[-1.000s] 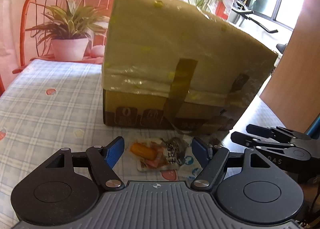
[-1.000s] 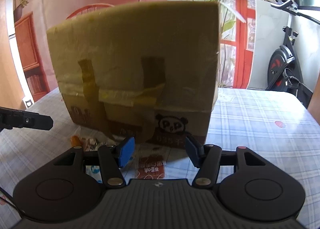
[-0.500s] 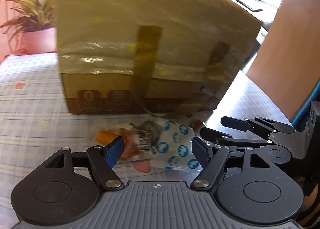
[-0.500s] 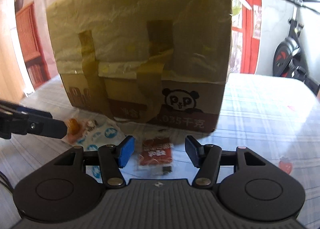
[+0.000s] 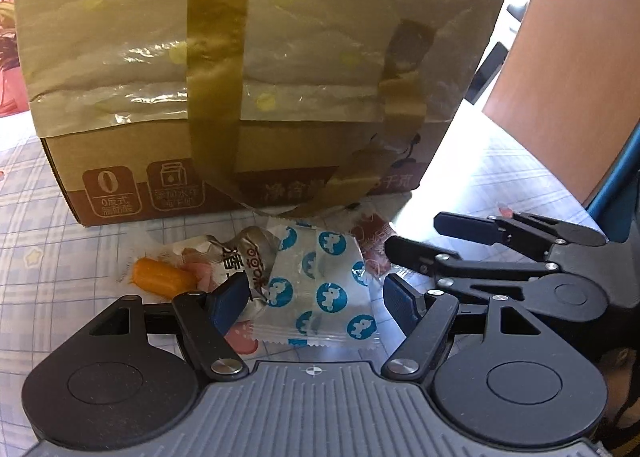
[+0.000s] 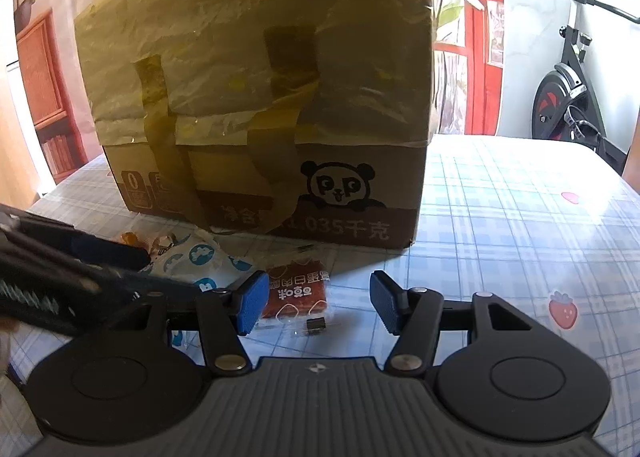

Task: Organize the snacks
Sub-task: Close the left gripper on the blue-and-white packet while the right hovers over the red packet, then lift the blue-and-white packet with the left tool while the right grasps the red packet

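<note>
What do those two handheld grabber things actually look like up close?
Both match. The left gripper and the right gripper each have two stubby fingers with ribbed blue pads, carried on black linkage bars with silver pivot screws. Behind sit two round black housings and a grey ribbed plate with a small crosshair mark. No cables or sleeves are clearly visible.

Table cover: blue plaid tablecloth (image 6: 520, 217), strawberry print.
Far right: exercise bike (image 6: 568, 97).
Behind: red window frame (image 6: 472, 37).
Light: daylight.
</note>
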The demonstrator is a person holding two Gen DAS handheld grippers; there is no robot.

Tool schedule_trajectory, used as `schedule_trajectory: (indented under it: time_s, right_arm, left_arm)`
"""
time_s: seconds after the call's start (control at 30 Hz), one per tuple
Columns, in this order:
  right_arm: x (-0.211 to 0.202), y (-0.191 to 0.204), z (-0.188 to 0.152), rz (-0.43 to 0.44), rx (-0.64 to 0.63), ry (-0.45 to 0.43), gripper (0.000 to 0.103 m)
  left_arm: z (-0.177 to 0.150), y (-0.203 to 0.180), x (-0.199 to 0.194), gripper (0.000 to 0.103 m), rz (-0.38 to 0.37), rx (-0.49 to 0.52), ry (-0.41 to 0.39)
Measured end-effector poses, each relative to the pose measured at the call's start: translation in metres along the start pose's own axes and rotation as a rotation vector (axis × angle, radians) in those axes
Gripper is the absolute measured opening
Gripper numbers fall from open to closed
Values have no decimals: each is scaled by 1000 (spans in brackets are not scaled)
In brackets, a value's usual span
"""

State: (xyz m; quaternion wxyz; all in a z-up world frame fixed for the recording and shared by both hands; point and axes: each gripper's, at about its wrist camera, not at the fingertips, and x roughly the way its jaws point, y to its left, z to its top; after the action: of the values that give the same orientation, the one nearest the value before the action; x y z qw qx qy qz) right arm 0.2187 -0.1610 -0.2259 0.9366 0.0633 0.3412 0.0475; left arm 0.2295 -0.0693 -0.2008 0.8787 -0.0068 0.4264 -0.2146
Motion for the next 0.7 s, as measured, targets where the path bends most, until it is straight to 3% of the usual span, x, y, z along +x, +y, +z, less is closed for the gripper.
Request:
schedule_trajectory:
  time_s: [0.2,0.27,0.3,0.4,0.7]
  right_arm:
    - [0,-4,1,-6,31,0,58]
    - [-1,-5,0,0,34,0,58]
    - [-1,-5,1,1,34,0,58]
    - [-1,-2,1,-1,24,-2,58]
    - [1,2,1,16,-4,7,58]
  left_arm:
    - [2,-2,12,74,31,24,-15]
    - [1,-3,12,69,35,38,-26]
    - [1,-3,11,56,23,44,-33]
    - [1,-6,8,49,49,67,-54]
    - [-4,14,-30,48,76,-10,-120]
